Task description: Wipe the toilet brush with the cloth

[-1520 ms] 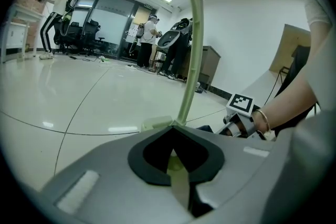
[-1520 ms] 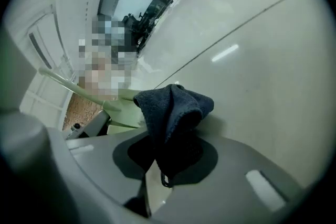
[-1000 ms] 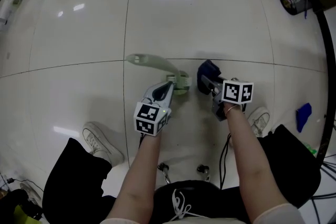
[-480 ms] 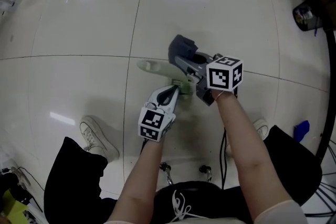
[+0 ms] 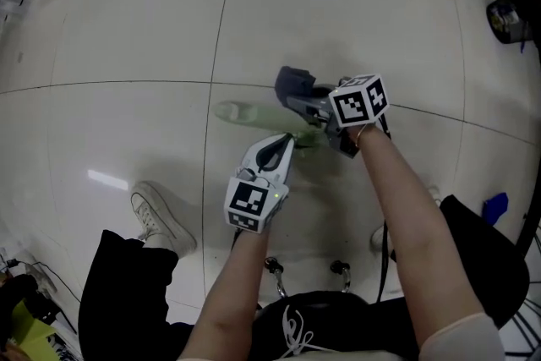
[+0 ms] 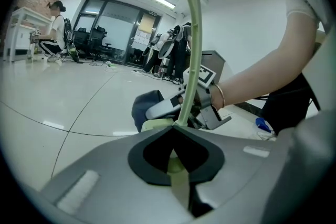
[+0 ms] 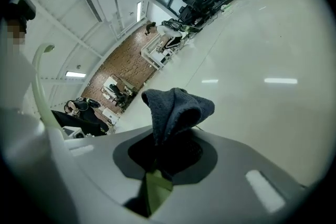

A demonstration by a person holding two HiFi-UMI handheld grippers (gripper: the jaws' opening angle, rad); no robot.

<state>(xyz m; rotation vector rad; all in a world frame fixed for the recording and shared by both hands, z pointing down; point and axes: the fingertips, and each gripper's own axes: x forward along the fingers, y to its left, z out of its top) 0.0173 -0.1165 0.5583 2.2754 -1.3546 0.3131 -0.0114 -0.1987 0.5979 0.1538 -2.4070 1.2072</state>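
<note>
At the lower left of the head view a white shoe [image 5: 158, 218] is seen on the pale tiled floor [image 5: 118, 30], well apart from the work. Towards the centre, the toilet brush [image 5: 241, 112] is held off the floor, its pale green handle running from left of centre down to the right into the left gripper [image 5: 286, 144]. In the left gripper view the jaws are seen clamped narrowly on the thicker lower part of the toilet brush [image 6: 191, 50], and the thin handle rises from them and curves over at the top of the frame.

Just right of centre, a dark grey-blue cloth [image 5: 292, 83] is carried by the right gripper [image 5: 297, 101]. In the right gripper view the jaws are closed on a bunched fold of the cloth [image 7: 176, 107], which stands up out of them. The cloth lies close above the handle near the left gripper's grip; whether it touches the handle cannot be told.

The wiping step appears to be in hand. It would be done well if the brush were kept steady by the left gripper while the free bulge of the cloth, not the jaw tips, were pressed against the handle and drawn along it away from the grip. The grip on the fold should be kept firm, since so small a pinch could be pulled loose by the drag.
</note>
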